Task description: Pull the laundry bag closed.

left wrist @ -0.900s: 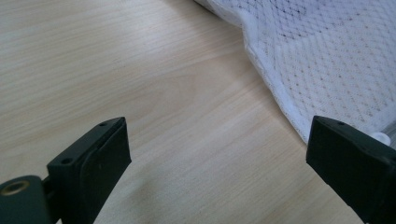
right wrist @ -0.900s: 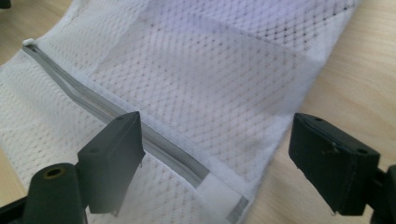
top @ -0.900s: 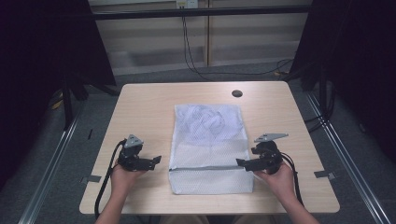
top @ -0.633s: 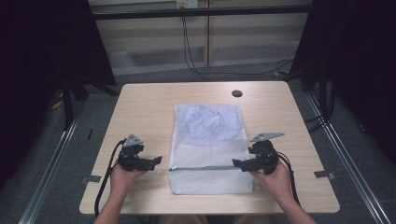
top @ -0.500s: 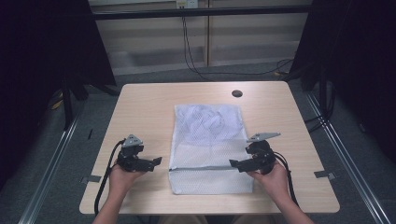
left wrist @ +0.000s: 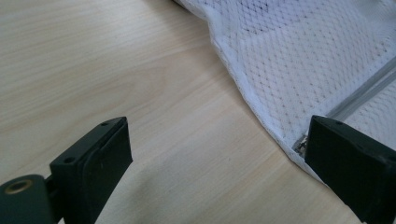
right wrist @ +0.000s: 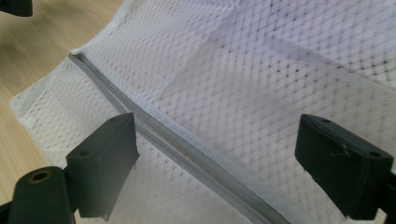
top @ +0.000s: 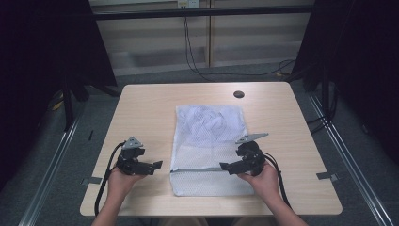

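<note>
Clearly soft and light, the white mesh laundry bag (top: 209,148) lies flat mid-counter (top: 150,108) and would likely sag when lifted; its zipper (right wrist: 187,151) seam looks the firmest hold. Left gripper (top: 157,165) and right gripper (top: 225,166) flank it, jaws spread, empty.

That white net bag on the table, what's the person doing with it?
A person sits at a wooden table with a black gripper in each hand. A white mesh laundry bag lies flat between them, something pale inside, its grey zipper running across. The right gripper hangs open over the zipper at the bag's right edge. The left gripper waits open beside the bag's left edge, not touching. Nothing is gripped yet.
</note>
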Available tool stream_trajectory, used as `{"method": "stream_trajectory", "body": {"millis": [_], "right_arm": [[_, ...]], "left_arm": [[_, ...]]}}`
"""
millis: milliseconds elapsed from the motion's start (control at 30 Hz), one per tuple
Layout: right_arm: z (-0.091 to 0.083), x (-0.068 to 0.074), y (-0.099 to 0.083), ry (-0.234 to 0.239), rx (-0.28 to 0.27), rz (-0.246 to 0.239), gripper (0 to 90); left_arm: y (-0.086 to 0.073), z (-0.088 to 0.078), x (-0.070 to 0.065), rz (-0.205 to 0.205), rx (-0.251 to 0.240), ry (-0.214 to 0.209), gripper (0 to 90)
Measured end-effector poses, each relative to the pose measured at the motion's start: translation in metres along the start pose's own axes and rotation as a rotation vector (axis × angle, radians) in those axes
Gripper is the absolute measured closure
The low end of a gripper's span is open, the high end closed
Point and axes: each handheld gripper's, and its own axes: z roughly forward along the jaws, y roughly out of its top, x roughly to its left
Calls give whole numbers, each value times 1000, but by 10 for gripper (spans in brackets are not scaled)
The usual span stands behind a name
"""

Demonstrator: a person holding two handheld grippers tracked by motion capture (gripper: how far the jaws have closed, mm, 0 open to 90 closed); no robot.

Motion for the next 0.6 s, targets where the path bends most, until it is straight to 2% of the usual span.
{"method": "stream_trajectory", "body": {"millis": [300,600], "right_arm": [[13,16,8,50,15,-5,145],[21,25,16,64,13,-6,146]], "left_arm": [[0,0,-1,-4,6,-16,84],[0,-2,-1,-4,5,-17,80]]}}
